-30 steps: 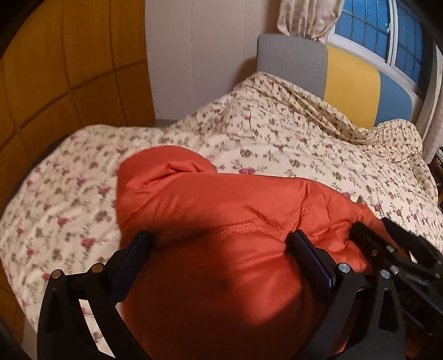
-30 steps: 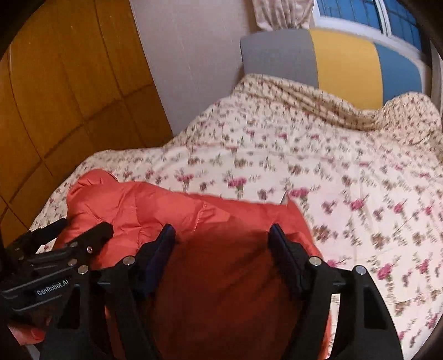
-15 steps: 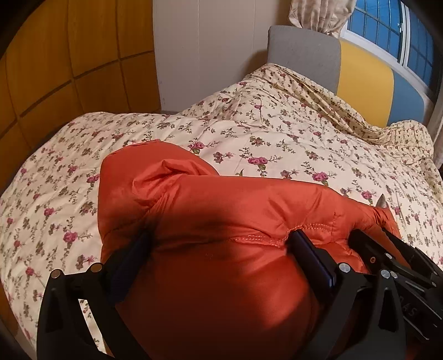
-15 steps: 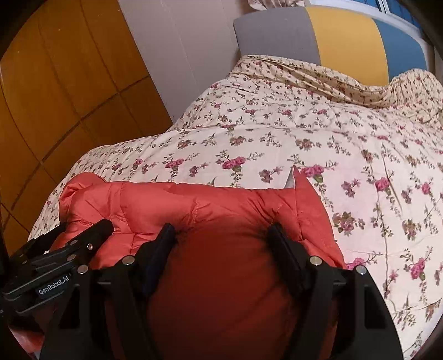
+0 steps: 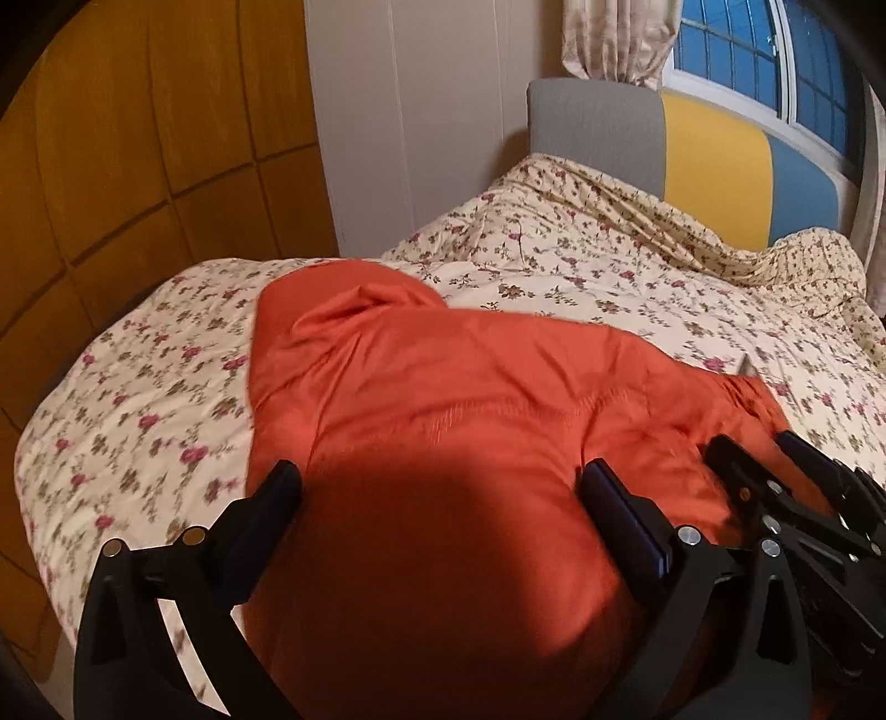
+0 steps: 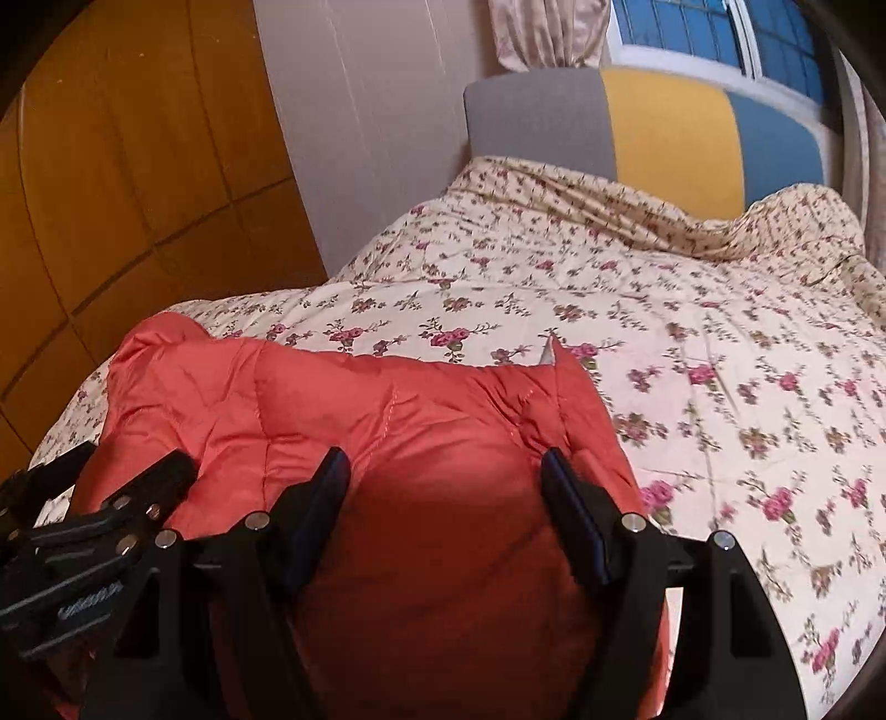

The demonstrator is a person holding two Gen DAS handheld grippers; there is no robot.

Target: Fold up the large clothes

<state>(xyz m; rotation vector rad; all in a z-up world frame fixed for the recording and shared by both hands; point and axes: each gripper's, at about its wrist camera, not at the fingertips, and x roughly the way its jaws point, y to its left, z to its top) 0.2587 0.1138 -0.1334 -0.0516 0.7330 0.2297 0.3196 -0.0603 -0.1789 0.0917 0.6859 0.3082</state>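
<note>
1. So, your biggest thing is the bed (image 5: 581,288), covered by a cream quilt (image 6: 692,360) with small pink flowers; it fills most of both views and runs back to a grey, yellow and blue headboard (image 6: 664,127).
2. Behind it you have a pale wall (image 5: 421,122), wood panels (image 5: 138,138) on the left, and a curtain (image 6: 542,33) beside a window (image 5: 736,55) at the top right.
3. Next comes the jacket (image 5: 443,421), a puffy orange one, bunched on the near end of the quilt and bulging up between both sets of your fingers. One end makes a rumpled peak at the far left; a stitched seam crosses its top.
4. Your left gripper (image 5: 443,487) sits wide apart around a thick fold of the jacket. Fabric swells between the fingers and meets both pads, so you have it clamped.
5. Your right gripper (image 6: 446,476) is just beside it, to the jacket's right end, also spread wide, with padded fabric filling the gap and pressing both pads, so it is gripped too.
6. Each gripper shows at the edge of the other's view, near but apart.
</note>
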